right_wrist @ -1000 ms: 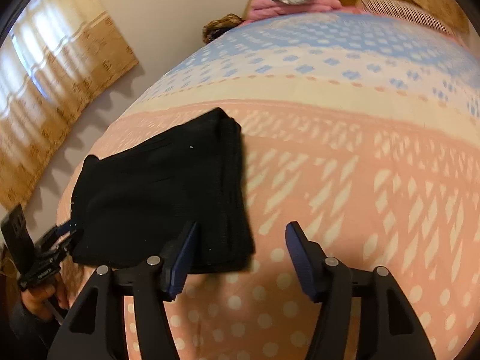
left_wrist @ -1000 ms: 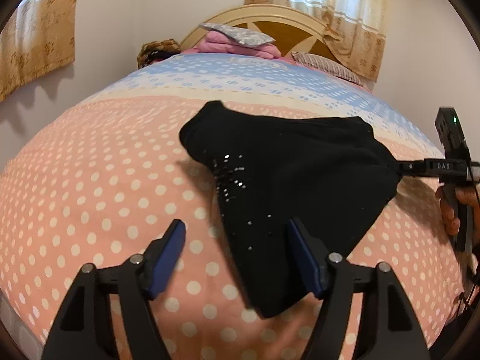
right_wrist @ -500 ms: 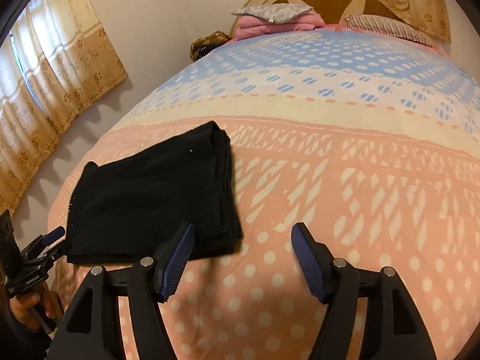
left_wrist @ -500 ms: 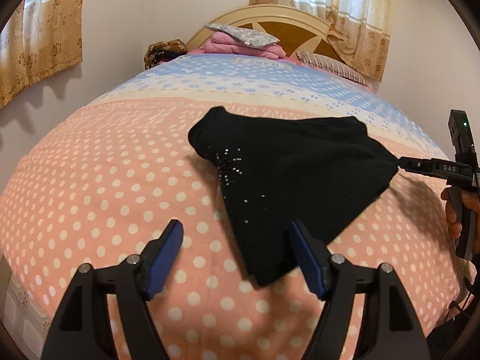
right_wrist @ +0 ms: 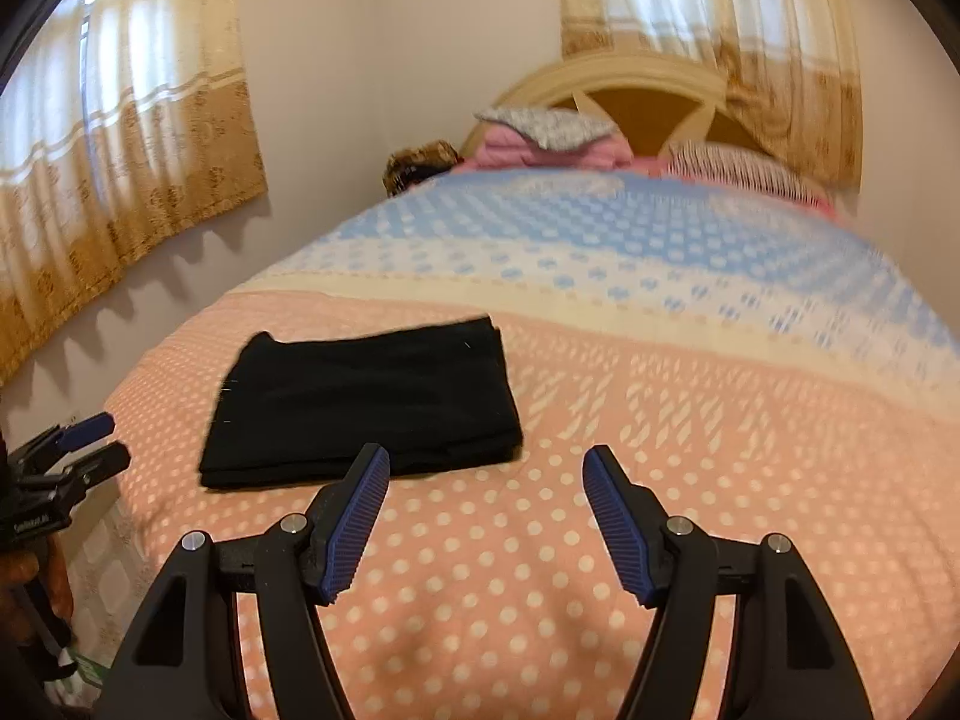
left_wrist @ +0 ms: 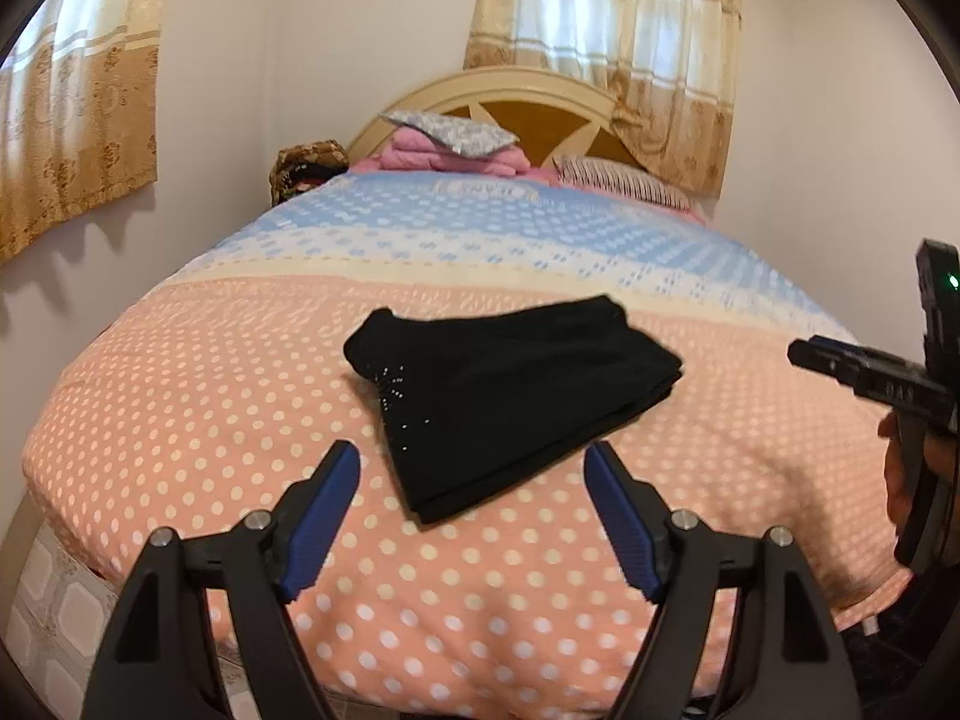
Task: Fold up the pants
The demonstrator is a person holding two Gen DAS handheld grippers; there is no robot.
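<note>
Ahead of me a bed fills most of both views, covered in a pink spread with white dots that turns cream and then blue toward the headboard. Curtains hang on the walls, and pillows are stacked at the far end. On the pink part of the bed, near its foot, lie the pants, black, folded into a flat rectangle of several layers, with a scatter of small shiny studs near one corner. My left claw hangs spread wide above the spread just short of the pants, holding nothing. My right claw is also spread and empty, just beside the nearest folded edge. I judge the fold finished or nearly so. The cloth looks soft, light and limp, so layers would slide apart if lifted by one corner; I would pinch through the whole stack at the thick folded edge.
</note>
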